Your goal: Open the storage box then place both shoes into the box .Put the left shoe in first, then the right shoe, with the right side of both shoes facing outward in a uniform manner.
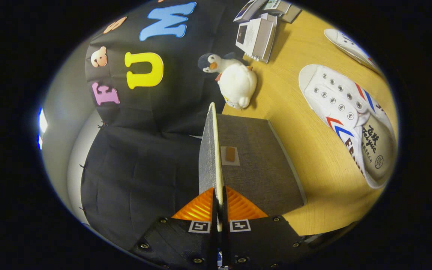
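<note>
My jaws (219, 204) are pinched shut on the edge of the grey storage box's lid (211, 150), raised on edge at twelve o'clock. The box (261, 168) sits just right of it. Two white shoes lie on the bench (294, 75): one (345, 116) at two o'clock, another (351, 45) beyond. One plush penguin (234, 78) stands beyond the box.

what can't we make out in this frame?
- Inside of the storage box: gripper view, hidden by the lid, seen edge-on where the gripper is shut on it.
- Far shoe: cut off by the view's edge, so left or right is unclear.
- Near shoe: its outer side faces away, hidden by its own upper.
- Booklets beyond the penguin plush: print too small.
</note>
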The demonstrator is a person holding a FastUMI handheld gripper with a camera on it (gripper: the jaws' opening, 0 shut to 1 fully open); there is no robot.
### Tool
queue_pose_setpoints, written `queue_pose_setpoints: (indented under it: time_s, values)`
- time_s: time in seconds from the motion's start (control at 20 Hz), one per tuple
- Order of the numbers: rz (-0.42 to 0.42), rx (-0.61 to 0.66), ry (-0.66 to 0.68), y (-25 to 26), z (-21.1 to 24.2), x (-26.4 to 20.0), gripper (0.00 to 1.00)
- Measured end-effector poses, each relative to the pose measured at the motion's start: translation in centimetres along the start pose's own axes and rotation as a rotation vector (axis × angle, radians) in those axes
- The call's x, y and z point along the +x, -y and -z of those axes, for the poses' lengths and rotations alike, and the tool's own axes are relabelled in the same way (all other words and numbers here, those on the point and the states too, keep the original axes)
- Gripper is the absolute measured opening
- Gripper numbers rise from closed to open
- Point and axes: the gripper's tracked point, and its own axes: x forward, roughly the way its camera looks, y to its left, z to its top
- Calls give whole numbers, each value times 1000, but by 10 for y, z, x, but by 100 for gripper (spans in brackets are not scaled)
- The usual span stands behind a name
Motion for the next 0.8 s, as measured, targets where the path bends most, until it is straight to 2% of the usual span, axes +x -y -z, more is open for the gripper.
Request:
queue_pose_setpoints:
  time_s: [0.1,0.4,0.65,0.8]
  values:
    - [18,-49,-19,-8,4,0,4]
    - [-41,-172,-41,-74,7,-1,2]
    - [-44,-210,-52,-117,17,11,1]
    - [-49,-306,-53,-151,31,23,2]
